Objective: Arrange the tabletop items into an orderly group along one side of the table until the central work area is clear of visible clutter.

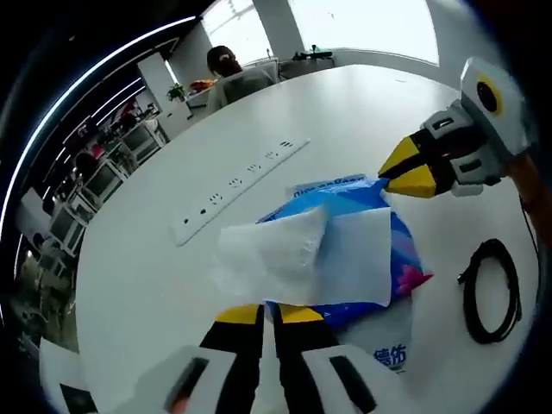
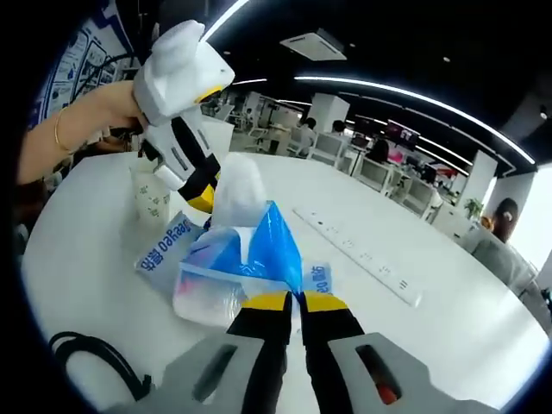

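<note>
A blue plastic tissue pack point(image 1: 407, 255) lies on the white round table point(image 1: 345, 112) with a white tissue point(image 1: 293, 250) sticking out of its top. In the left gripper view, my left gripper point(image 1: 268, 312) is shut on the near edge of the pack. My right gripper point(image 1: 401, 172) comes in from the right, its yellow tips pinched on the far end. In the right gripper view, the right gripper point(image 2: 294, 301) is shut on the blue pack point(image 2: 259, 246), and the left gripper point(image 2: 203, 197) holds the opposite end beside the tissue point(image 2: 237, 185).
A coiled black cable point(image 1: 492, 289) lies right of the pack, also at the table edge point(image 2: 95, 358). A paper cup point(image 2: 153, 203) stands behind the left gripper. A white socket strip point(image 1: 241, 177) is set into the table. A seated person point(image 1: 228, 73) is at the far side.
</note>
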The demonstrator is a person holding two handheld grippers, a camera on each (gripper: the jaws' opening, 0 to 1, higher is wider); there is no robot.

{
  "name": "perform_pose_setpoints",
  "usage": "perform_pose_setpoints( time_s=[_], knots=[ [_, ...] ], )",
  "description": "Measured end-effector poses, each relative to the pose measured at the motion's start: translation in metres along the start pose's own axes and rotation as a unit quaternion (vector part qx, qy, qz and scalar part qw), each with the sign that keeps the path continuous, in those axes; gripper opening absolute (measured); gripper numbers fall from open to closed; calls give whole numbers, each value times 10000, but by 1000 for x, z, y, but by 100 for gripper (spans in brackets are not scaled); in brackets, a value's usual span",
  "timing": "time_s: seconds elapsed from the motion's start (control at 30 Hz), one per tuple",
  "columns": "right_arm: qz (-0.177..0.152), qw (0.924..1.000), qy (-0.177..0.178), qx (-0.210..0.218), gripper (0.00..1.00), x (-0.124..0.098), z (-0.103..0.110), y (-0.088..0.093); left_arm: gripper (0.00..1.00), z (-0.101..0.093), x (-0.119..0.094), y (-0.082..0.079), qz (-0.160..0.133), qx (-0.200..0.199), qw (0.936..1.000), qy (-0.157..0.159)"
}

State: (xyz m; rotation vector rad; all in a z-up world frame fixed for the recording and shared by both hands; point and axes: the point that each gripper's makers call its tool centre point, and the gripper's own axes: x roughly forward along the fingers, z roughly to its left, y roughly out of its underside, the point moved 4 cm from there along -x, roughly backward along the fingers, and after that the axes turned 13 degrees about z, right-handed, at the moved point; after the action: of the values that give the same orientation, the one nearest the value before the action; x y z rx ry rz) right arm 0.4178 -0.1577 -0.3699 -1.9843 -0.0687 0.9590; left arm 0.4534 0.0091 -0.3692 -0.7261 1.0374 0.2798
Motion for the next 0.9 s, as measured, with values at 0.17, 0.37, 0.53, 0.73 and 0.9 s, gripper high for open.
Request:
perform_pose_setpoints(
  time_s=[0.17, 0.37, 0.53, 0.73, 0.9],
  knots=[
    [32, 10000, 34, 18, 1, 2, 0, 2, 1, -3, 2, 3, 62, -8, 10000, 14],
    [21, 9998, 68, 161, 0, 2, -1, 2, 0, -2, 3, 2, 57, -113, 9999, -13],
    [-41, 9995, 103, 310, 0, 2, -4, 2, 0, 0, 1, 1, -46, -347, 9993, 104],
    [-39, 9991, 121, 403, 0, 2, -8, 2, 0, -2, 0, 0, -45, -333, 9993, 180],
    [-41, 9990, 138, 431, 0, 2, -10, 1, 0, -3, -1, -1, -23, -285, 9994, 177]
  ],
)
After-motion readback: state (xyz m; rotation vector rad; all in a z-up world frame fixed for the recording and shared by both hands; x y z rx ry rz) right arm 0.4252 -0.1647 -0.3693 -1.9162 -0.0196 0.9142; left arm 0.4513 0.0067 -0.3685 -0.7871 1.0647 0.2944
